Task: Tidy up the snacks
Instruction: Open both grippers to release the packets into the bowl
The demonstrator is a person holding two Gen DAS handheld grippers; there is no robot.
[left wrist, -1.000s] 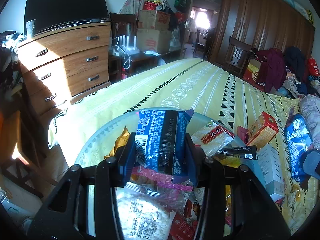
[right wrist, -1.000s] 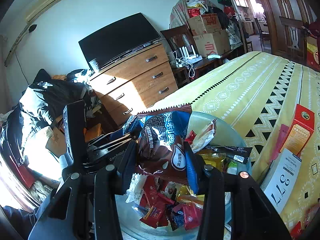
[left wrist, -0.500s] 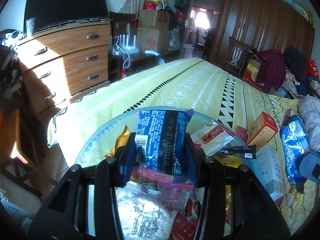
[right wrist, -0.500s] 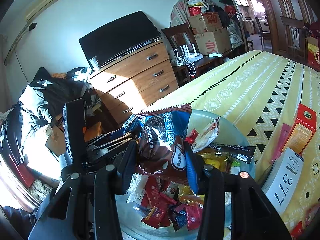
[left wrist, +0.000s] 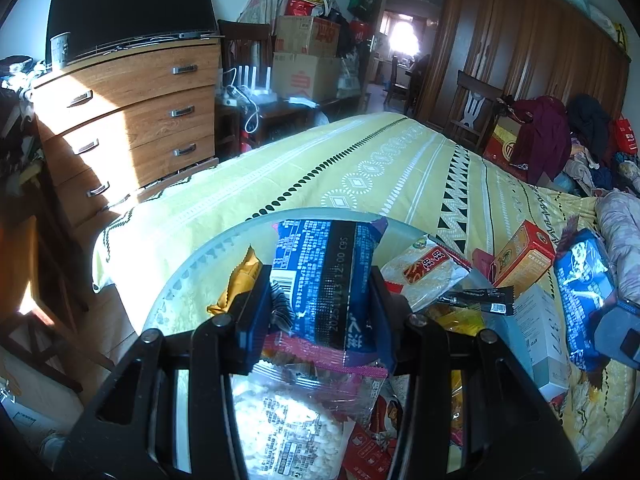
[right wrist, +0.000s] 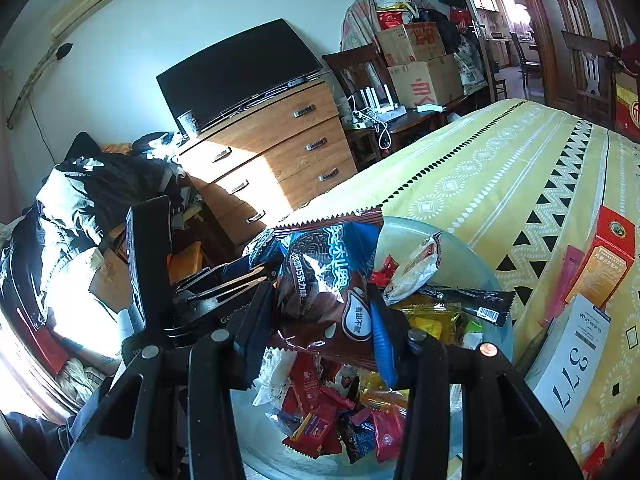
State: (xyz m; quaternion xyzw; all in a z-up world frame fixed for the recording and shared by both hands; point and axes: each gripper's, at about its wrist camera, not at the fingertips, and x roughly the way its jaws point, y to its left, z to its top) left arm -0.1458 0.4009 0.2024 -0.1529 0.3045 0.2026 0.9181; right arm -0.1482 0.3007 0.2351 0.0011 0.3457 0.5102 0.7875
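Observation:
In the left wrist view my left gripper point(left wrist: 320, 296) is shut on a blue snack packet point(left wrist: 324, 264), held upright with its printed back facing the camera, over a round translucent basin point(left wrist: 192, 276) full of snacks. In the right wrist view my right gripper point(right wrist: 320, 312) is shut on a blue and brown cookie packet point(right wrist: 320, 268) above the same basin point(right wrist: 472, 256). That cookie packet point(left wrist: 584, 292) also shows at the right edge of the left wrist view. A clear bag of white puffs point(left wrist: 288, 424) and small red packets point(right wrist: 320, 412) lie in the basin.
The basin rests on a bed with a yellow patterned cover point(left wrist: 360, 168). Beside it lie a red-orange box point(left wrist: 524, 256) and a white box marked 377 point(right wrist: 576, 356). A wooden dresser point(left wrist: 128, 120) with a television stands at the left, and cardboard boxes and a wardrobe stand behind.

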